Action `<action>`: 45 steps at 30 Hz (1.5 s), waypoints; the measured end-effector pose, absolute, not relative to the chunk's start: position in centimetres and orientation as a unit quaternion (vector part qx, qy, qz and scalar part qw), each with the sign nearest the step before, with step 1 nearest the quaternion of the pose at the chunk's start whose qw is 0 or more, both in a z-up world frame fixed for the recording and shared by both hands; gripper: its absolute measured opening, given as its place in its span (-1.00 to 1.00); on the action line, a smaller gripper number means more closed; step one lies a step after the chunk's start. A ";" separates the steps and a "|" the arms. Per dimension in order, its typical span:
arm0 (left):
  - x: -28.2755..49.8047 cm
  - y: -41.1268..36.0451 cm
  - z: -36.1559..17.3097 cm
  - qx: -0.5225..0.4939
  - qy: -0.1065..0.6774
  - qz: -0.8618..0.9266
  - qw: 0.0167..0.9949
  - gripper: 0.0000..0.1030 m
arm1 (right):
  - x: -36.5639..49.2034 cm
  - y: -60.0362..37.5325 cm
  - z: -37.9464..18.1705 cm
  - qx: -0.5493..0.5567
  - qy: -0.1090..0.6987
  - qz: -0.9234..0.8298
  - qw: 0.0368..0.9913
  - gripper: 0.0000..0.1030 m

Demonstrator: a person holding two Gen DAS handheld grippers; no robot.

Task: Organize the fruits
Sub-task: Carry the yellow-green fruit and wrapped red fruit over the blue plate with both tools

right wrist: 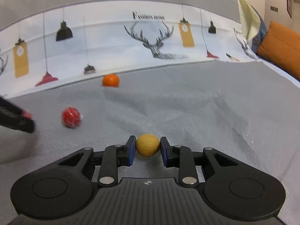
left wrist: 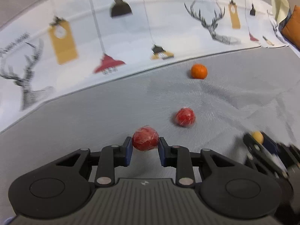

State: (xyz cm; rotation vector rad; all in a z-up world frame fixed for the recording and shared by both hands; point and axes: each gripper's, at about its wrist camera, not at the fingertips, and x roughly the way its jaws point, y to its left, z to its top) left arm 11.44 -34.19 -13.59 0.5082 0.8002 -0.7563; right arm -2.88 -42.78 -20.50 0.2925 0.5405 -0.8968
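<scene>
Left wrist view has the left gripper (left wrist: 145,142) clamped on a red fruit (left wrist: 145,138), both blue pads pressed against its sides, and the fruit looks like it's wrapped in something shiny and crinkly. It sits low over the grey cloth surface (left wrist: 93,116), can't really say if it's touching or just lifted since the frame is a bit smeared. A second red fruit (left wrist: 185,117), same shiny wrap, lies loose on the cloth a little further out and to the right, and way beyond that an orange fruit (left wrist: 199,71) sits near the edge where the grey meets a white printed cloth (left wrist: 131,30) with deer heads, hanging lamps and tags on it. Off at the lower right edge you can spot the right gripper (left wrist: 257,138) with a small yellow fruit (left wrist: 257,136) between its fingers. Right wrist view confirms it: the jaws are closed narrow on that yellow ball, pads touching it on both sides, rough matte skin. From there the loose red one is off to the left on the cloth, the orange one further back by the printed cloth, and the other gripper pokes in blurry at the left edge. There's an orange cushion (right wrist: 281,48) far right.
</scene>
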 end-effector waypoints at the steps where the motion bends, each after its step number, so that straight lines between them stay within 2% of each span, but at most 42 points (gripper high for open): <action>1: 10.8 -32.9 -12.6 0.241 0.372 -0.351 0.825 -0.38 | -2.9 -42.6 -20.4 0.135 0.254 -0.423 0.859 -0.44; 6: 7.2 -23.7 -7.4 0.228 0.384 -0.318 0.836 -0.37 | -3.5 -41.2 -19.4 0.109 0.261 -0.413 0.866 -0.44; 10: 3.6 -15.3 -4.1 0.220 0.389 -0.279 0.850 -0.37 | -6.1 -37.5 -15.3 0.106 0.252 -0.398 0.876 -0.44; 15: -0.2 -6.0 -1.8 0.202 0.410 -0.238 0.857 -0.37 | -11.9 -29.3 -8.8 0.110 0.230 -0.280 0.925 -0.43; 20: -3.4 0.3 -0.4 0.172 0.407 -0.219 0.870 -0.37 | -16.6 -20.4 -5.0 0.078 0.240 -0.163 0.954 -0.43; 31: -7.5 5.2 0.3 0.136 0.384 -0.218 0.887 -0.37 | -19.1 -10.6 -2.0 0.028 0.247 -0.088 0.965 -0.43; 45: -7.8 5.8 1.1 0.119 0.377 -0.225 0.891 -0.37 | -19.6 -9.7 -1.8 0.014 0.252 -0.086 0.964 -0.43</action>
